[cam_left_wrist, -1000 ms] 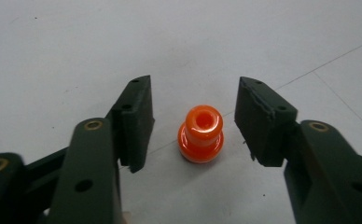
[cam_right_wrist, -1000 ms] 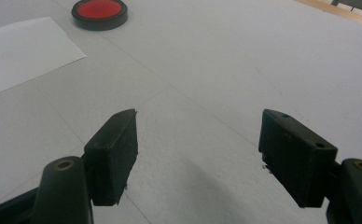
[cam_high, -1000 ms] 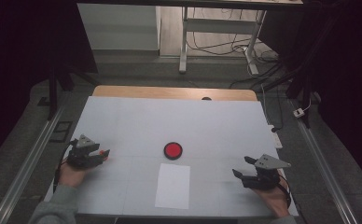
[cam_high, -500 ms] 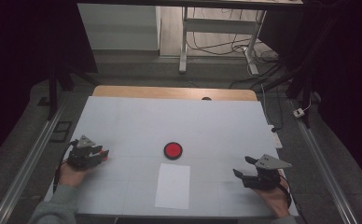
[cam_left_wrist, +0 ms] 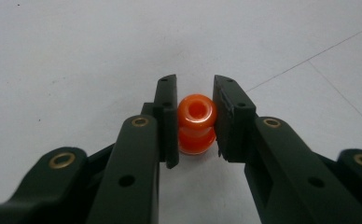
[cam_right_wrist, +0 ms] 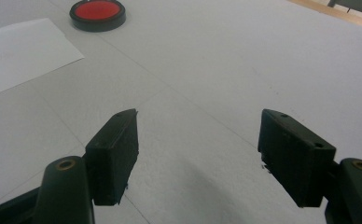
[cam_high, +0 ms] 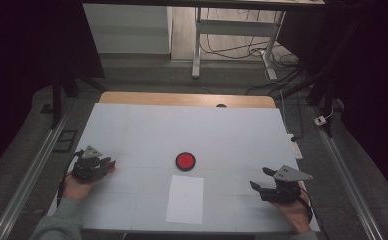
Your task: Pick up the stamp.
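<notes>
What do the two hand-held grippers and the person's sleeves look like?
Both the left hand-held gripper and the right hand-held gripper have matte black block-shaped jaws on black links with brass-coloured pivot rings. Each carries a grey three-cornered plate and a black cable. The left sleeve is grey-green.

The left gripper (cam_high: 107,165) rests low on the white table (cam_high: 192,130), a small red-orange piece (cam_high: 112,169) at its tips. Well off to its right sit a red disc (cam_high: 185,161) and a white sheet (cam_high: 185,199); beyond those, the right gripper (cam_high: 262,179) lies with jaws apart.
</notes>
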`<state>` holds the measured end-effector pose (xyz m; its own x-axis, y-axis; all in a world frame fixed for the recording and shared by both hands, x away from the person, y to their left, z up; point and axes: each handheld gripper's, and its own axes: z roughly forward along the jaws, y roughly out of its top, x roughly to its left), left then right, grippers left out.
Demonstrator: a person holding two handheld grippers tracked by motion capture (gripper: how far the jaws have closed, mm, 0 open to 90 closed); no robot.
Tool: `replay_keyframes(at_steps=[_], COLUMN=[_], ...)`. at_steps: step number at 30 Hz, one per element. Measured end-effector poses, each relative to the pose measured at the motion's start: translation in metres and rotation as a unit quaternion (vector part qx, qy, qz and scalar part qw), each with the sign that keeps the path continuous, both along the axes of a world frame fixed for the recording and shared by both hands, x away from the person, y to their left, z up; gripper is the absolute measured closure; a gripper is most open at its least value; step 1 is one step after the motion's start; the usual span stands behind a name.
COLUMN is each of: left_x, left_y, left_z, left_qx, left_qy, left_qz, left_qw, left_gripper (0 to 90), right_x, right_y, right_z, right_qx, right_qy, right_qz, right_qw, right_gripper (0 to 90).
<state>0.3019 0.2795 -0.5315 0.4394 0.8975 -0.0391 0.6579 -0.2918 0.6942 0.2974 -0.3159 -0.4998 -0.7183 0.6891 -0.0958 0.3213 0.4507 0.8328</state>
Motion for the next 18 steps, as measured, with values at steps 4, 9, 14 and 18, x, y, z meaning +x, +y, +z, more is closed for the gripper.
replay_keyframes(at_steps=[4,9,14,18], left_x=[0.0000,-0.0012,-0.0028,-0.0035], left_y=[0.0013,0.0033,0.0034,0.0016], left_z=[0.0012,0.0032,0.0066,0.0092], left_qx=[-0.004,-0.019,-0.027,-0.030], left_qy=[-0.004,-0.009,-0.016,-0.021], left_qz=[0.004,0.006,0.004,0.000], left_qw=[1.0000,0.9998,0.9995,0.9993], left_gripper=[72.2,72.3,72.3,72.4], right_x=[0.0002,0.0001,-0.0004,0.0001], right_y=[-0.0003,-0.0013,-0.0011,-0.0012], right_z=[-0.0002,-0.0006,0.0006,-0.0003], right_qx=[0.002,0.006,0.008,0.009], right_qy=[-0.001,-0.002,-0.004,-0.003], right_qz=[-0.001,-0.004,-0.005,-0.003], right_qw=[1.0000,1.0000,0.9999,0.9999], right_gripper=[28.6,29.1,29.4,29.4])
